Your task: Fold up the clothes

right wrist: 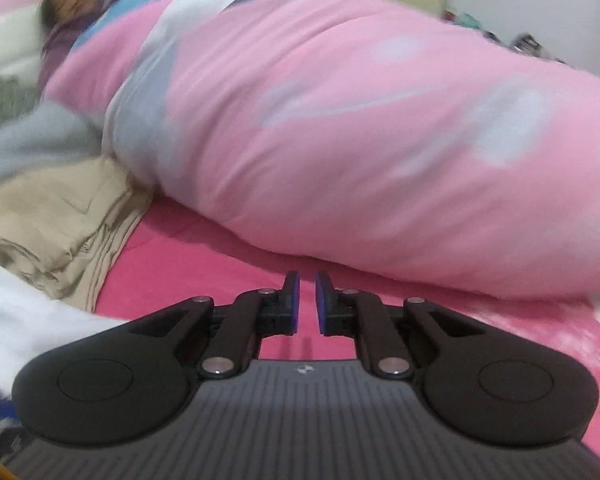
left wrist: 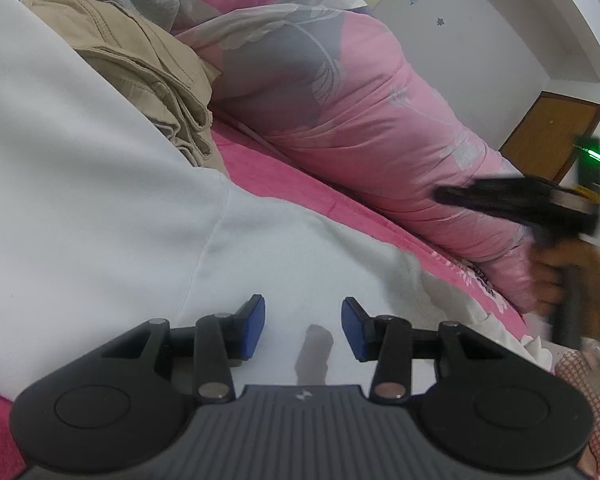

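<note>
Left gripper (left wrist: 303, 328) low over white garment (left wrist: 100, 184), pads spread, nothing pinched, cloth only beneath. Right gripper (right wrist: 305, 304) nearly pressed together with a thin gap, empty, above bare pink sheet (right wrist: 204, 248); blurred in the left wrist view, off to the garment's right.

Risks, judged:
- No hold on the white garment from either side; a one-sided grab likely drags or bunches it instead of folding.
- Right pads too narrow to take an edge; likely to push cloth away.
- Beige trousers (left wrist: 148, 68) touching the garment's far edge; fold could snag them.
- Pink duvet (right wrist: 360, 132) beyond crowds the space.
</note>
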`<state>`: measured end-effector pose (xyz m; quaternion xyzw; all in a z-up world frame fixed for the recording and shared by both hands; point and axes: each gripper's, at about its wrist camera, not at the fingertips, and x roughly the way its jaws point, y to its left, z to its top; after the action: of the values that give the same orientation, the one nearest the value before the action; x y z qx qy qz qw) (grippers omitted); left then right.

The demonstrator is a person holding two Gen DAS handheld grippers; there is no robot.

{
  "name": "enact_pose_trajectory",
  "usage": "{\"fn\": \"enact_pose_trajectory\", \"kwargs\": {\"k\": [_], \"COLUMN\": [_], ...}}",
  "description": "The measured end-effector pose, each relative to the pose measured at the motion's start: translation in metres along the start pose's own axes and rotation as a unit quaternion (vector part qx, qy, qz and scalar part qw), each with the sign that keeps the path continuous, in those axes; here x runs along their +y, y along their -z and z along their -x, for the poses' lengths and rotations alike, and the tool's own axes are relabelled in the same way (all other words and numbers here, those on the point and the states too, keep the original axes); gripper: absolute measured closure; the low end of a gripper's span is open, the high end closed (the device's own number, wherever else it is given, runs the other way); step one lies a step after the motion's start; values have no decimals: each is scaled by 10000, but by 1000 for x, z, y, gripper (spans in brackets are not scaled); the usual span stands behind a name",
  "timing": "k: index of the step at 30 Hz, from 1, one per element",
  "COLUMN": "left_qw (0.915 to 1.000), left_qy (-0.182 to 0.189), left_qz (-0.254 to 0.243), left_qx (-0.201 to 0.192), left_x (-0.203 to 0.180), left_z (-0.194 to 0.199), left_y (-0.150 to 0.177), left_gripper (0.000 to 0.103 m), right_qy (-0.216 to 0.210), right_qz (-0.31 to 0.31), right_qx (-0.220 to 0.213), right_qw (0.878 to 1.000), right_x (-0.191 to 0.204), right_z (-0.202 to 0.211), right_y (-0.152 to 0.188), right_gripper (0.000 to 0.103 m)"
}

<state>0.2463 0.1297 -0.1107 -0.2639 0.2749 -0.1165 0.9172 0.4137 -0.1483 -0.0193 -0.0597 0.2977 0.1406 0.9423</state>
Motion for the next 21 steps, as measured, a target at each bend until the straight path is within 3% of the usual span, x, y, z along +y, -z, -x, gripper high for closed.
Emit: {"fn": "enact_pose_trajectory", "kwargs": {"k": [3, 5, 6, 9, 12, 15, 18, 21], "left_qw": [10000, 10000, 10000, 10000, 10000, 10000, 10000, 10000], "left_qy": [-16, -15, -11, 8, 12, 19, 30, 32], "left_qz": [-16, -13, -11, 1, -6, -11, 1, 5], "left_qx": [3, 2, 0, -5, -4, -6, -6, -2], "left_x": [-1, -1, -1, 0, 1, 1, 1, 1], "left_z": [0, 1, 1, 1, 1, 1, 1, 1], "left_y": [0, 0, 0, 0, 0, 0, 0, 0], "left_gripper": [59, 59, 59, 59, 59, 58, 58, 58], "right_qy": [-381, -739, -853, -420, -428, -557, -725, -928], "right_qz": [-193, -362, -328, 26, -144, 192, 674, 1158], "right_qx": [429, 843, 1067, 1395, 1323, 1326, 1537, 1362], "right_qw": [9982, 9930, 9901, 9893, 9902, 9894, 9831, 9795], "right_x": [-27, -36, -35, -27, -35, -32, -18, 1], "right_z": [29, 31, 27, 8, -2, -11, -14, 2], "right_y": [18, 33, 41, 51, 45, 41, 51, 62], "right_gripper": [83, 69, 69, 69, 69, 50, 48, 49]}}
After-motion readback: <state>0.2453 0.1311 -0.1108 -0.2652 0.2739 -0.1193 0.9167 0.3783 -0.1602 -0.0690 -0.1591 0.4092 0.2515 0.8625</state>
